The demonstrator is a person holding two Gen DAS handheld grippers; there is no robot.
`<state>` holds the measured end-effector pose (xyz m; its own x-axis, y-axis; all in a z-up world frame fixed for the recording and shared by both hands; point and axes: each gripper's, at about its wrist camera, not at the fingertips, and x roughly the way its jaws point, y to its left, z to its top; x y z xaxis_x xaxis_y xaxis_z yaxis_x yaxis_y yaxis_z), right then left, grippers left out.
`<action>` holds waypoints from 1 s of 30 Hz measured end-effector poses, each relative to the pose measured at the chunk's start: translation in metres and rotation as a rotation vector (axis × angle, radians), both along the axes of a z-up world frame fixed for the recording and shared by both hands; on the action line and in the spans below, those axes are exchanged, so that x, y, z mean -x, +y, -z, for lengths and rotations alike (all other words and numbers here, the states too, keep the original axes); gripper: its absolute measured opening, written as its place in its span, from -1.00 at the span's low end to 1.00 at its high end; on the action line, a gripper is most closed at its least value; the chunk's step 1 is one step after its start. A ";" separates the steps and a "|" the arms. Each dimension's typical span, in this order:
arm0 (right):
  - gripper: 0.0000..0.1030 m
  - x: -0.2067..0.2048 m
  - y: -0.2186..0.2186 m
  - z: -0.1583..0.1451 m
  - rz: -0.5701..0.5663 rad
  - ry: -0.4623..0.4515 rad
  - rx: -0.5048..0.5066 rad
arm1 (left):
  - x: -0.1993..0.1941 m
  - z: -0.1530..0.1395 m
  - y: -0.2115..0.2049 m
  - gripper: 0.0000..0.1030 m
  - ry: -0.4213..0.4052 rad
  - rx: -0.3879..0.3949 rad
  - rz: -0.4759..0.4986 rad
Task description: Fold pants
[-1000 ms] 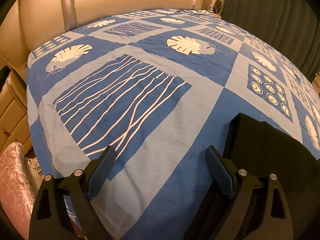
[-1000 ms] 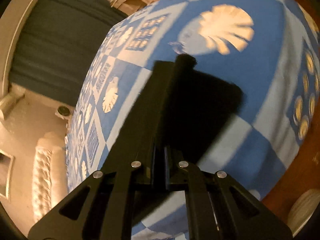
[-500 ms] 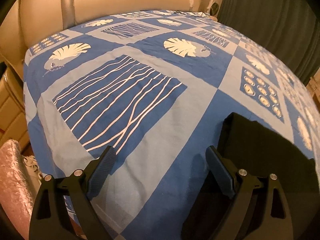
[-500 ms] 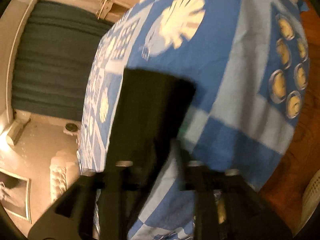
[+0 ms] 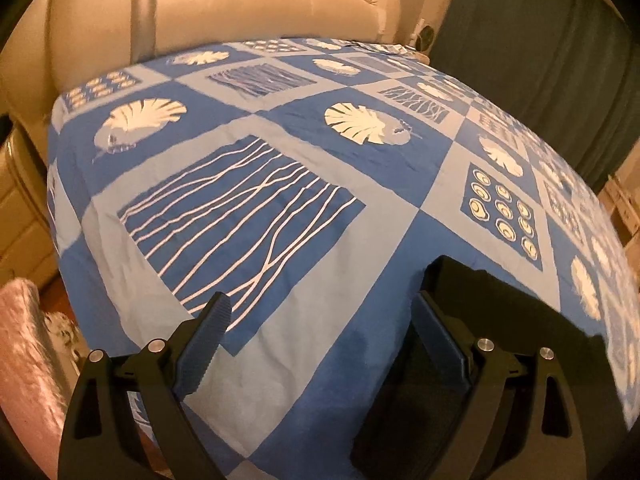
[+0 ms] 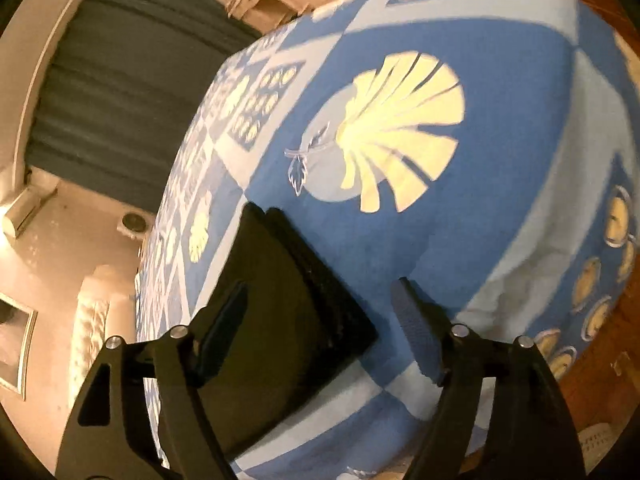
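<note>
Both jaws spread wide and empty, left gripper [image 5: 322, 334] and right gripper [image 6: 320, 314] over the near bed edge; black pants [image 6: 288, 300] lie folded flat on the blue sheet [image 5: 360, 240], probably soft, light, floppy, so pinch the stacked layers at the corner.

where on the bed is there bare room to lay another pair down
Bare sheet runs from the folded pants toward the headboard, across the striped square. The shell-print patch beyond the pants is bare too. Crowded only where the pants lie.
</note>
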<state>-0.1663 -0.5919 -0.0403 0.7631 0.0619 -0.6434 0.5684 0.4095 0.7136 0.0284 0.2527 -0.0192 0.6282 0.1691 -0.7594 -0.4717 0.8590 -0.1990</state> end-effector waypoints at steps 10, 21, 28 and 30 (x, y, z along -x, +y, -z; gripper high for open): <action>-0.57 -0.044 0.042 0.001 -0.160 0.059 0.025 | -0.002 -0.005 -0.014 0.75 0.005 -0.021 0.060; -0.61 -0.065 0.079 -0.056 -0.137 -0.025 0.128 | -0.004 -0.008 -0.022 0.75 0.012 -0.030 0.124; -0.61 -0.093 0.154 -0.115 -0.251 -0.052 0.289 | -0.005 -0.015 -0.031 0.75 -0.008 -0.037 0.154; -0.61 -0.103 0.180 -0.127 -0.295 -0.065 0.314 | -0.005 -0.018 -0.033 0.75 -0.008 -0.041 0.166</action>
<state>-0.0638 -0.4122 0.0865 0.7817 0.0923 -0.6168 0.3523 0.7507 0.5589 0.0334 0.2195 -0.0016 0.6564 0.0930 -0.7487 -0.3210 0.9325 -0.1657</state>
